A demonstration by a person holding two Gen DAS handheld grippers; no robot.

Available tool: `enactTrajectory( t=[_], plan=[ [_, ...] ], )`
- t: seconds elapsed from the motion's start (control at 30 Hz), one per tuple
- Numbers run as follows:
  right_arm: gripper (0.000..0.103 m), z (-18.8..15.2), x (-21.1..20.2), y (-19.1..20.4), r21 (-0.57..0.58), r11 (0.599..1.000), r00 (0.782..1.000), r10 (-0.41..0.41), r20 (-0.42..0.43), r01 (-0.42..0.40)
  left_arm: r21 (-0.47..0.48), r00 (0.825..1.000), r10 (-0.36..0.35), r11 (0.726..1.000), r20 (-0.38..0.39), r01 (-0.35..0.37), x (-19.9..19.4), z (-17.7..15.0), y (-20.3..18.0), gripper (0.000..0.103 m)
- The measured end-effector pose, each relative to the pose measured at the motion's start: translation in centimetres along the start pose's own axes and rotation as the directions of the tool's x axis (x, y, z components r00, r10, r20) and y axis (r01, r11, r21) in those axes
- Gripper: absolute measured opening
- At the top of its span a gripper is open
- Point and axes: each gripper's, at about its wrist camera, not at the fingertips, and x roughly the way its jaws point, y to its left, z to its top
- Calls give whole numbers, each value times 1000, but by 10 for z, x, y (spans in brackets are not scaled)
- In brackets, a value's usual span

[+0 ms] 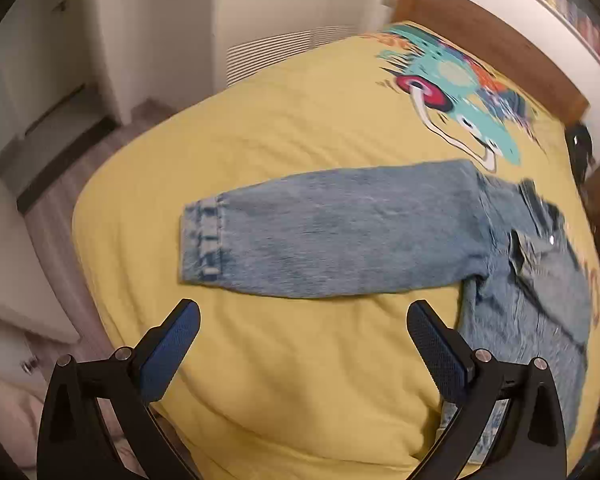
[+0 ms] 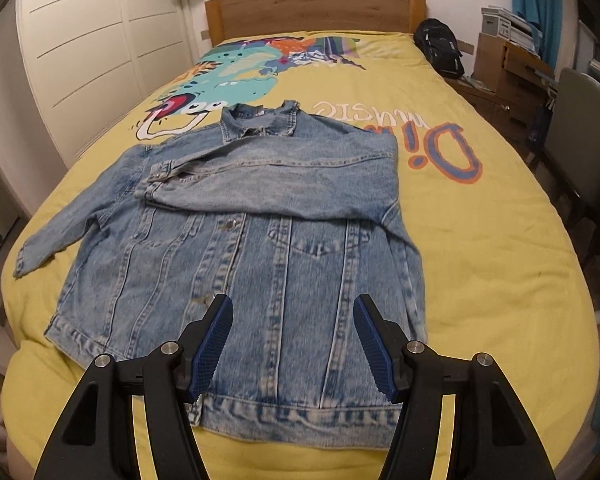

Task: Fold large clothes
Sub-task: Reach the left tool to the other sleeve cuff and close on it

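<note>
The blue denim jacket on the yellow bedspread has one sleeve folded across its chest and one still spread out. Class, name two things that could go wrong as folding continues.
1. The folded sleeve lies loosely across the blue denim jacket; lifting the hem might slide it off.
2. The outstretched sleeve reaches toward the edge of the yellow bedspread; a careless pull could drag it over the side.

The light-blue stonewashed denim jacket (image 2: 236,240) is coarse, matt cloth with raised seams and shiny metal snap buttons (image 2: 231,224). Under it, the yellow printed bedcover (image 2: 480,240) is soft, matt fabric, gently rumpled. At the far end, the brown headboard (image 2: 316,12) shows smooth wood grain. Both grippers (image 1: 304,312) (image 2: 293,320) have matt black plastic arms, blue ribbed pads (image 2: 214,348) and bright metal pins (image 2: 414,347).
</note>
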Motion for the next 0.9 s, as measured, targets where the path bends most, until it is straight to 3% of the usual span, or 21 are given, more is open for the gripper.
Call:
enactTrajectory(
  t=[0.4, 0.7, 0.9],
  plan=[
    [64, -19, 15, -5, 18, 999, 997, -36, -70, 38, -216, 990, -125, 970, -67, 108, 39, 7, 48, 95],
    [64, -25, 36, -16, 22, 998, 989, -62, -133, 66, -391, 973, -214, 906, -89, 164, 70, 2, 83, 74],
    [64, -24, 45, -23, 24, 996, 985, -76, -156, 81, -487, 966, -256, 849, -40, 205, 77, -2, 108, 63]
  ],
)
